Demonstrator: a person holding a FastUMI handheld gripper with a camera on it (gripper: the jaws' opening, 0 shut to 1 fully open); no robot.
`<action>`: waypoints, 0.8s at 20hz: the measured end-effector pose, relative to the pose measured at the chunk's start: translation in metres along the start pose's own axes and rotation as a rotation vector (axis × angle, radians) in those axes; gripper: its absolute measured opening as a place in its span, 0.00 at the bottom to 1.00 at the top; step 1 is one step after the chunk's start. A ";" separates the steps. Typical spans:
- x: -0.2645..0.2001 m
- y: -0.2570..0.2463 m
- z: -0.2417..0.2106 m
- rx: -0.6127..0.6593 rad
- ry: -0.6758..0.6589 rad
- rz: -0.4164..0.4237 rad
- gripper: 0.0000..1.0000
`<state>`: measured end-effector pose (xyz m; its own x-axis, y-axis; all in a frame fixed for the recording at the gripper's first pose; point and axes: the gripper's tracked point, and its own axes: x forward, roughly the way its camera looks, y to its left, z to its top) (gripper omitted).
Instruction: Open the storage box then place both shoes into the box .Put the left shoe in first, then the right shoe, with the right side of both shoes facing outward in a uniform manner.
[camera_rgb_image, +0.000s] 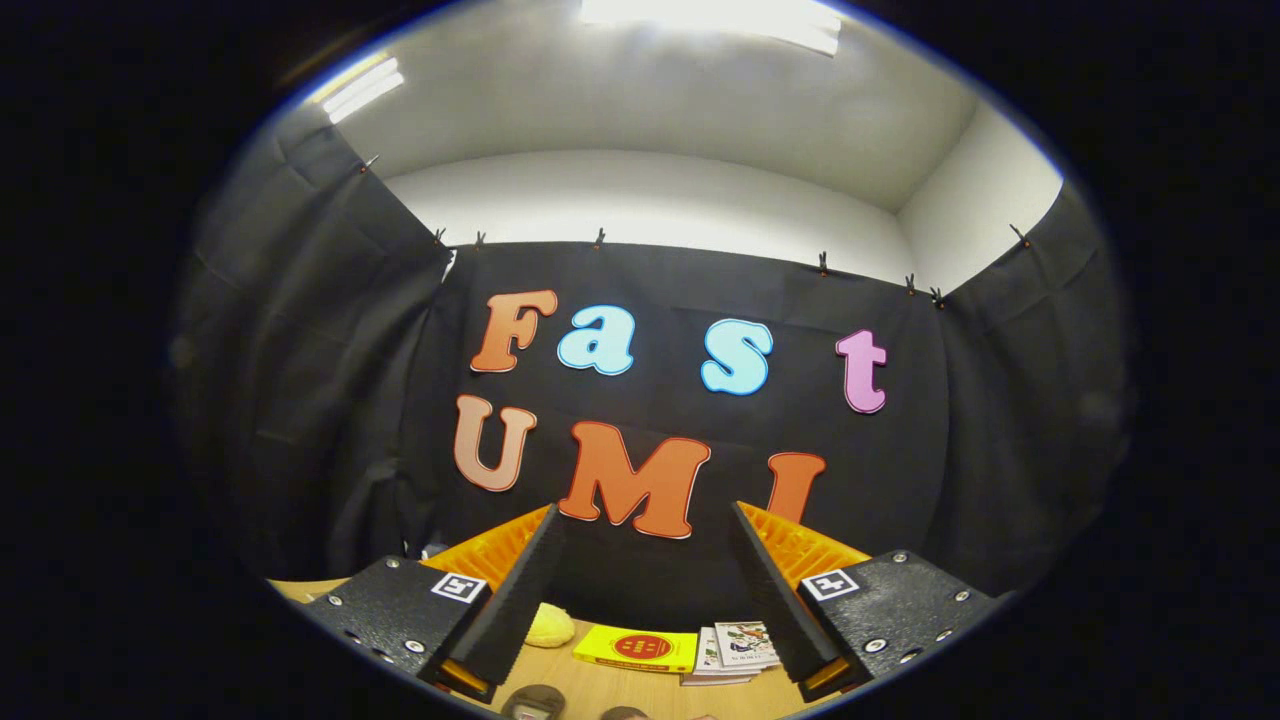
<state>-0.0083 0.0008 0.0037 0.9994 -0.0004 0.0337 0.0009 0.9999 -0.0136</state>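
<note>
Gripper: raised and aimed at the booth's wall, fingers spread wide apart with nothing between them.
Table: light wood, low between the fingers.
Yellow book: flat on the table, between the fingers.
Booklets: a small stack touching the book, toward the right finger.
Yellow soft thing: beside the left finger, partly hidden.
Box and shoes: cannot tell where they are.
</note>
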 end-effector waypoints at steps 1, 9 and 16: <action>0.001 -0.002 -0.001 -0.010 0.002 -0.011 0.99; 0.000 0.013 -0.017 0.059 0.043 0.015 0.99; 0.003 0.020 -0.016 -0.004 0.013 0.032 0.99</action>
<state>-0.0050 0.0202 -0.0124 0.9993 0.0310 0.0207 -0.0306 0.9994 -0.0181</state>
